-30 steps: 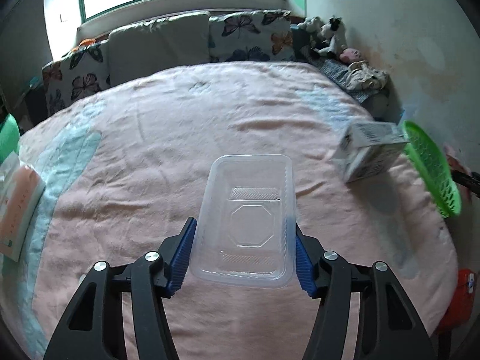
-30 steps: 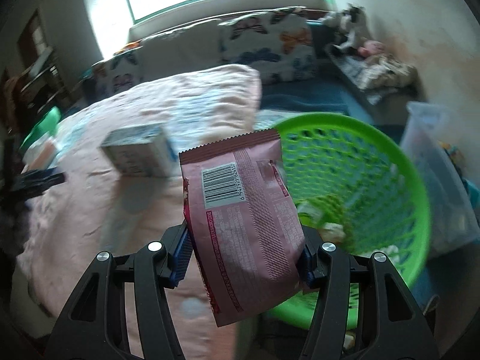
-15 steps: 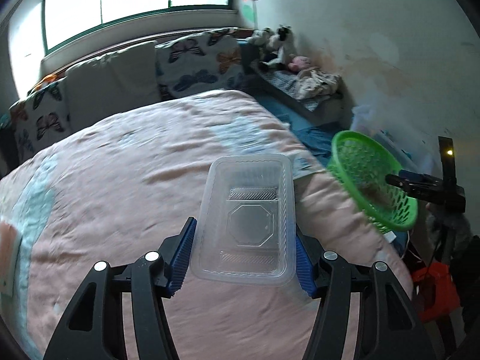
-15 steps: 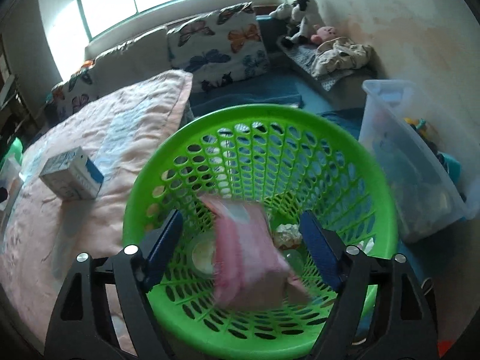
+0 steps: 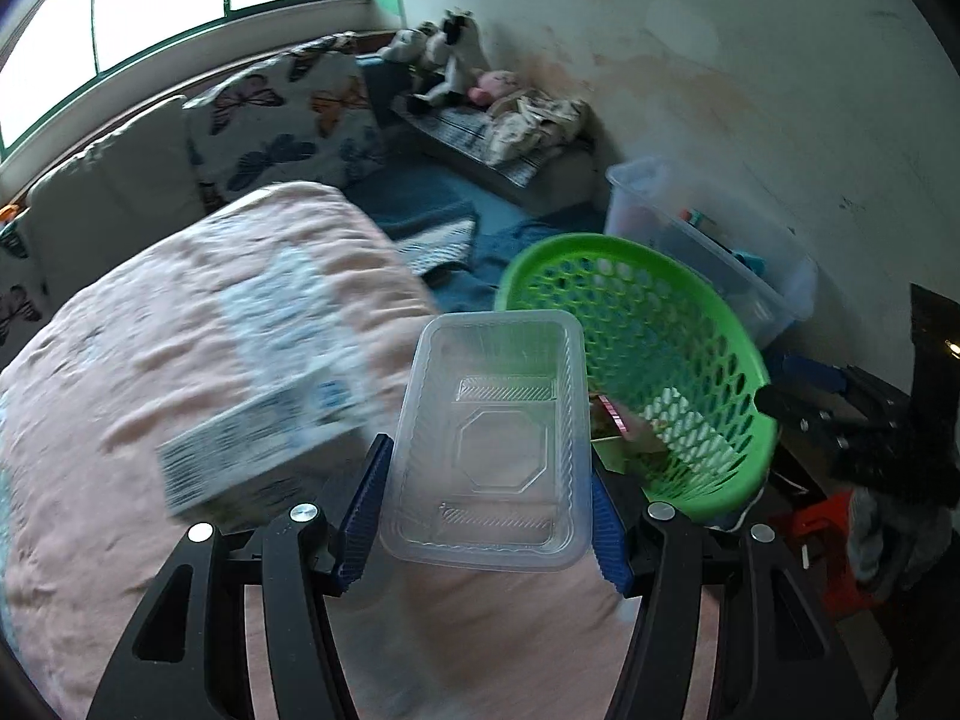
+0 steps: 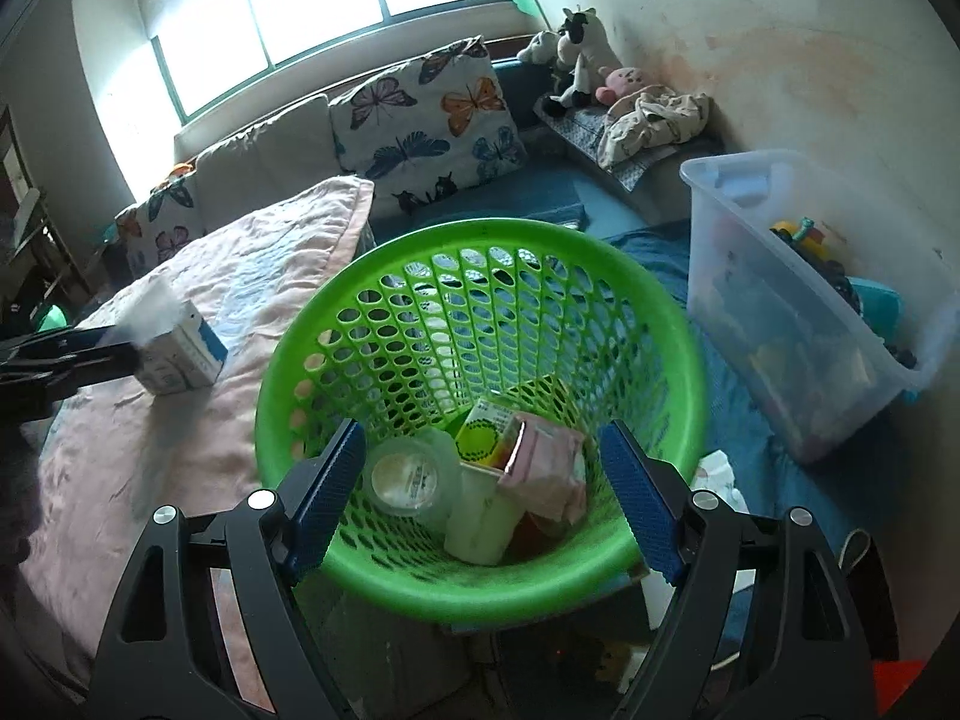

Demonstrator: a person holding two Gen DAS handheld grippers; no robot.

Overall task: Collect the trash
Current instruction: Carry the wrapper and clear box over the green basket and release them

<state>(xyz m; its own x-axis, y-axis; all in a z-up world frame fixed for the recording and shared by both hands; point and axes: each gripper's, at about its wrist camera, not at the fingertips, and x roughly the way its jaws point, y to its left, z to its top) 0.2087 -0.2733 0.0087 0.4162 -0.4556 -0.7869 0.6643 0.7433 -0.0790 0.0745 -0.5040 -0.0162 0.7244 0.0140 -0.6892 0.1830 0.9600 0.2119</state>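
A: It's a bedroom: a pink quilted bedspread (image 5: pixel 180 372) on the left, a stained pale wall on the right, and two butterfly-print cushions (image 6: pixel 426 120) under the window at the far end.

B: And the trash?

A: One round green plastic lattice basket (image 6: pixel 480 324) stands just beside the right edge of the bed. One pink foil snack wrapper (image 6: pixel 546 468) lies inside it, next to one yellow-green carton (image 6: pixel 486 438) and one round clear lid (image 6: pixel 408 474).

B: The claws?

A: The right gripper (image 6: pixel 480 504) hangs over the near rim of the basket with its blue pads spread wide and nothing between them. The left gripper (image 5: pixel 486 510) is pinching one clear rectangular plastic food tray (image 5: pixel 498 438) by its long sides, above the bed's right edge and near the basket.

B: Anything uncollected?

A: One white-and-blue cardboard box (image 6: pixel 180 354) lies on the bedspread, left of the basket. One clear plastic storage bin (image 6: pixel 798 300) holding toys sits to the right.
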